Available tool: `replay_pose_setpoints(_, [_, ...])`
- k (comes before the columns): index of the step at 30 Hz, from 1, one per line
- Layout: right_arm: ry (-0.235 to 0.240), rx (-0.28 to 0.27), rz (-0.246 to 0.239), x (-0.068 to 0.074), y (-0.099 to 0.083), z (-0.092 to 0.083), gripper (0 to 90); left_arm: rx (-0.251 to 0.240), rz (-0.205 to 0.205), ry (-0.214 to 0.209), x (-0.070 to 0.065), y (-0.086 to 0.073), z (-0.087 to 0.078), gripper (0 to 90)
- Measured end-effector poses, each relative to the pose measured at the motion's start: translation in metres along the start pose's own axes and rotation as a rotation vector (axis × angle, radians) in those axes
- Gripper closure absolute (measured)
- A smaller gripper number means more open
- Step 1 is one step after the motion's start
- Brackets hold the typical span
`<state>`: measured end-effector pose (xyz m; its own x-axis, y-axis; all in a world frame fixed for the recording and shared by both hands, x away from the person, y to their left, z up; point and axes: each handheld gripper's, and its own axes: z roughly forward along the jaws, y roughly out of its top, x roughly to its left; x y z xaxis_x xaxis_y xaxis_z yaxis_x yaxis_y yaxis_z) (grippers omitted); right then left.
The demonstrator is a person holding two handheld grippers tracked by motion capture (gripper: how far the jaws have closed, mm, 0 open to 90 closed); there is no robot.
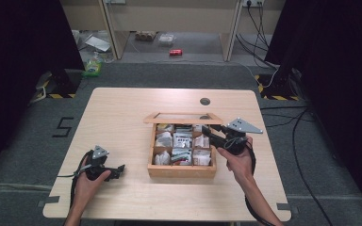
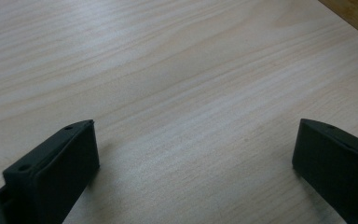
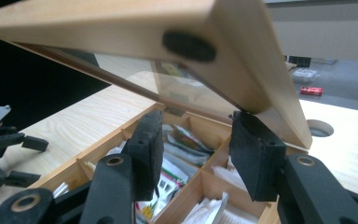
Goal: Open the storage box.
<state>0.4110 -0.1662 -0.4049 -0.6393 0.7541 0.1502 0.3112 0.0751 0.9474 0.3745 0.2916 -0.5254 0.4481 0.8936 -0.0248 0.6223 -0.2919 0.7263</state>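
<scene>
- Near the centre of the tabletop (image 1: 122, 113), slightly toward 3 o'clock, a wooden box (image 1: 182, 170) with paper packets (image 1: 183, 140) in its compartments is sitting with its glass-paned lid (image 1: 183, 117) raised.
- At the box's 3 o'clock side the right hand-held gripper (image 1: 209, 134) is reaching in; its jaws are standing apart, gripping nothing, just under the lid's front edge (image 3: 242, 60), one jaw touching or almost touching it.
- At about 8 o'clock the left hand-held gripper (image 1: 119, 170) is resting, jaws wide apart and empty, well apart from the box.
- I judge that the lid's long axis is running from 9 to 3 o'clock above the right jaws, so the right hand is the nearer one for moving it.
</scene>
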Motion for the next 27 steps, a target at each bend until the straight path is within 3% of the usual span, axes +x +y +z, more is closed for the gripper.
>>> replay_pose_setpoints(14, [-0.039,0.008,-0.025,-0.007,0.025,0.014,53.0,0.001,0.0,0.0,0.0,0.0,0.0,0.0])
replay_pose_setpoints(27, [-0.058,0.013,-0.006,-0.013,0.027,0.024,52.6,0.0,-0.001,0.0,0.0,0.0,0.0,0.0])
